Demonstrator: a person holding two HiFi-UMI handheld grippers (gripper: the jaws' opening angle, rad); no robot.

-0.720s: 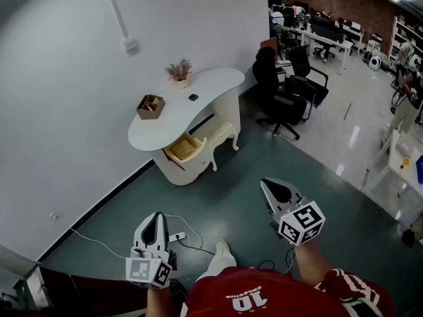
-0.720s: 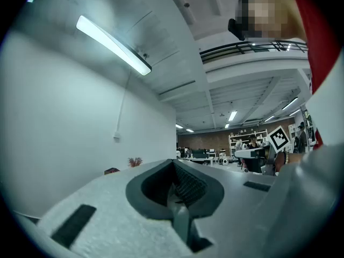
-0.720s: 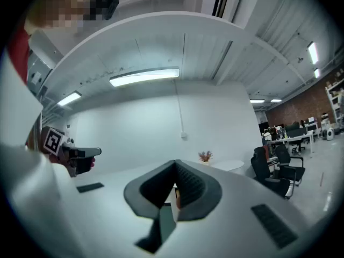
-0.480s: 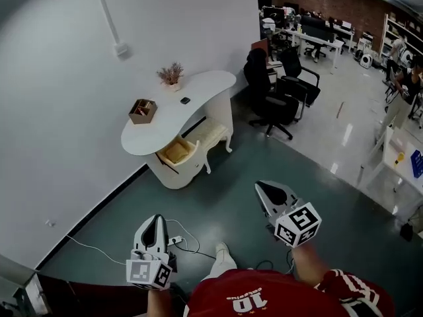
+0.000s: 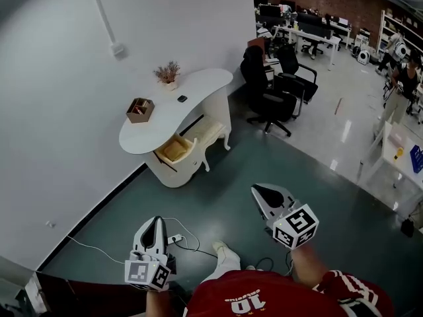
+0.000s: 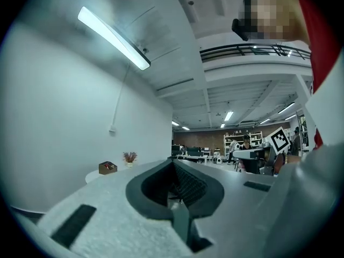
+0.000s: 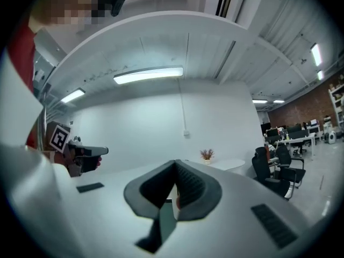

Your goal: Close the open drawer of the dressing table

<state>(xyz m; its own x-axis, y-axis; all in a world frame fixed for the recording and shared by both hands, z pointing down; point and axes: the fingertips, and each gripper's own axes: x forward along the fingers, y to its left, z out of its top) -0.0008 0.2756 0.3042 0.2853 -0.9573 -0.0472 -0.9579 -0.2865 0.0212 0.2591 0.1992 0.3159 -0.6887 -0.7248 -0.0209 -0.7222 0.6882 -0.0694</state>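
The white dressing table (image 5: 198, 92) stands against the wall, some way ahead of me. Its drawer (image 5: 177, 149) is pulled out under the top, with a pale yellow inside showing. A brown box (image 5: 139, 109), a small dark object (image 5: 182, 98) and a dried plant (image 5: 168, 73) sit on the top. My left gripper (image 5: 156, 220) is low at the left, shut and empty. My right gripper (image 5: 258, 193) is at the lower right, also shut and empty. Both point level toward the table, far from it. In the left gripper view (image 6: 173, 163) the box (image 6: 108, 167) shows; in the right gripper view (image 7: 175, 163) the plant (image 7: 206, 154).
A power strip with cables (image 5: 174, 238) lies on the dark floor by my foot (image 5: 221, 249). Black office chairs (image 5: 274, 88) stand right of the dressing table. A cream stool (image 5: 213, 133) sits under it. Desks and a person (image 5: 403, 78) are at the far right.
The dressing table has shifted slightly left and up in the head view. My right gripper has drifted a little left. Both grippers stay shut and the drawer stays open.
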